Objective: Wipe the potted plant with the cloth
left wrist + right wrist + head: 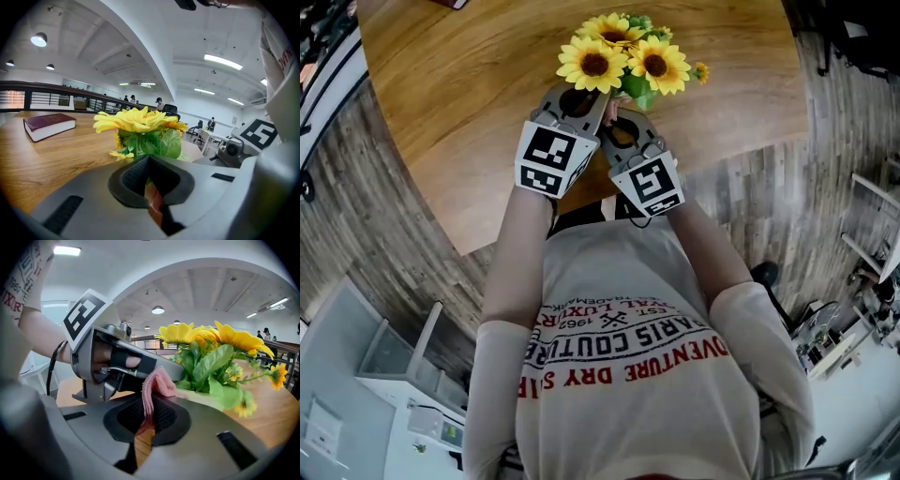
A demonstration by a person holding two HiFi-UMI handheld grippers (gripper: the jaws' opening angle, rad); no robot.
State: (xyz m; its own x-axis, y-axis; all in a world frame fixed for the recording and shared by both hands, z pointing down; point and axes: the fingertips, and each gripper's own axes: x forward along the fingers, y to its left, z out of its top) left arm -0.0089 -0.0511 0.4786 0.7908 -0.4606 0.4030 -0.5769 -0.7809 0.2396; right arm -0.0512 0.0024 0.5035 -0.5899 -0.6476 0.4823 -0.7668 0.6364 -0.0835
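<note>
The potted plant (623,58), yellow sunflowers with green leaves in a pale pot (206,397), stands on the wooden table (469,112) just ahead of both grippers. My right gripper (149,413) is shut on a pink cloth (157,387), which sticks up from the jaws beside the pot's rim. My left gripper (151,161) is shut, its tips at the leaves (154,143) on the plant's left side; whether it pinches anything is hidden. In the head view the left gripper (598,105) and the right gripper (623,120) sit close together at the plant's near side.
A dark red book (49,125) lies on the table to the far left of the plant. The table's curved near edge (487,239) runs just below my hands, with wood-plank floor (769,187) beyond it. White cabinets (384,366) stand at lower left.
</note>
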